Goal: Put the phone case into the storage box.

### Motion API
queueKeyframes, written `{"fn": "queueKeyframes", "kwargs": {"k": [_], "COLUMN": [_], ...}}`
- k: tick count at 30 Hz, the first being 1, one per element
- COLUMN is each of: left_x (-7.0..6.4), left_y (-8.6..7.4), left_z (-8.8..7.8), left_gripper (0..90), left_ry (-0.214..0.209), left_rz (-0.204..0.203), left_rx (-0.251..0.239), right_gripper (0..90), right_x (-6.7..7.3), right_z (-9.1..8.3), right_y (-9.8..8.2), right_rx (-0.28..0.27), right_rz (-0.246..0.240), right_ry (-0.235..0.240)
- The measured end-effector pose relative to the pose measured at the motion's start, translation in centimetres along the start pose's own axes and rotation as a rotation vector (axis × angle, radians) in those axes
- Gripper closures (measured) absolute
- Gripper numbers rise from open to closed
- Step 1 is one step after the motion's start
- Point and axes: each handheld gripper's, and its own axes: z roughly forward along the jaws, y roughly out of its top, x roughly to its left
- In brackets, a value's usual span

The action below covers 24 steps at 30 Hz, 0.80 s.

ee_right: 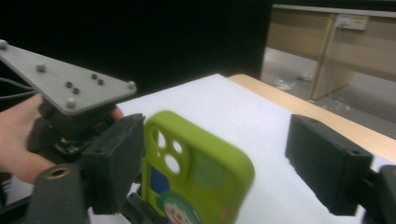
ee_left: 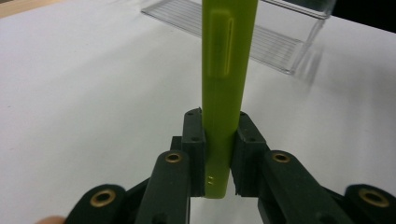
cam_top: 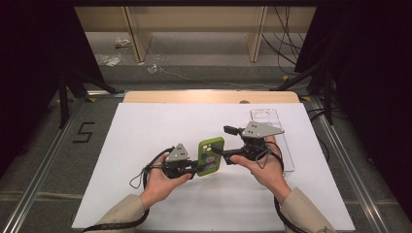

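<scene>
Green phone case [cam_top: 211, 156] held up above the white counter [cam_top: 145, 145], between the two grippers, near the counter's middle. In the high view, long axis running away from the person and slightly to the right, rounded corners, camera cutout at the far end. Soft-looking matte lime material, with a colourful cartoon print on the back and three round lens holes [ee_right: 168, 149] in the raised camera block.

Left gripper [cam_top: 192, 167] clamped on the case: in the left gripper view, black fingers [ee_left: 194, 140] pressed on both flat faces near one end, narrow edge turned toward the camera, a long slim button ridge [ee_left: 219, 44] moulded into that edge, case rising straight up from the grip.

Right gripper [cam_top: 228, 145] with fingers [ee_right: 327, 158] spread wide, one on each side of the case; no contact with the far one, contact with the near one [ee_right: 112, 163] not clear.

Clear ribbed plastic tray [cam_top: 272, 136] lying flat on the counter's right part, behind the right hand [cam_top: 260, 170]. Grey three-cornered plates [cam_top: 179, 153] on top of the grippers.
</scene>
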Motion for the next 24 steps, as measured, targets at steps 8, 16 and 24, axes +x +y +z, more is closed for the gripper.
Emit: {"fn": "queueKeyframes", "kwargs": {"k": [8, 16, 24], "left_x": [0.3, 0.5, 0.6], "left_y": [0.1, 0.0, 0.1], "left_z": [-0.4, -0.5, -0.6], "left_gripper": [77.4, 77.4, 77.4], "left_ry": [0.048, 0.073, 0.094], "left_rz": [-0.027, -0.037, -0.052], "left_rx": [-0.021, -0.03, -0.034], "right_gripper": [12.6, 9.3, 7.8], "right_x": [0.0, -0.2, -0.2], "right_z": [0.1, 0.0, 0.1], "right_y": [-1.2, -1.6, -1.7], "right_rx": [-0.017, -0.026, -0.025], "right_rz": [0.026, 0.048, 0.051], "right_ry": [-0.1, -0.134, -0.145]}}
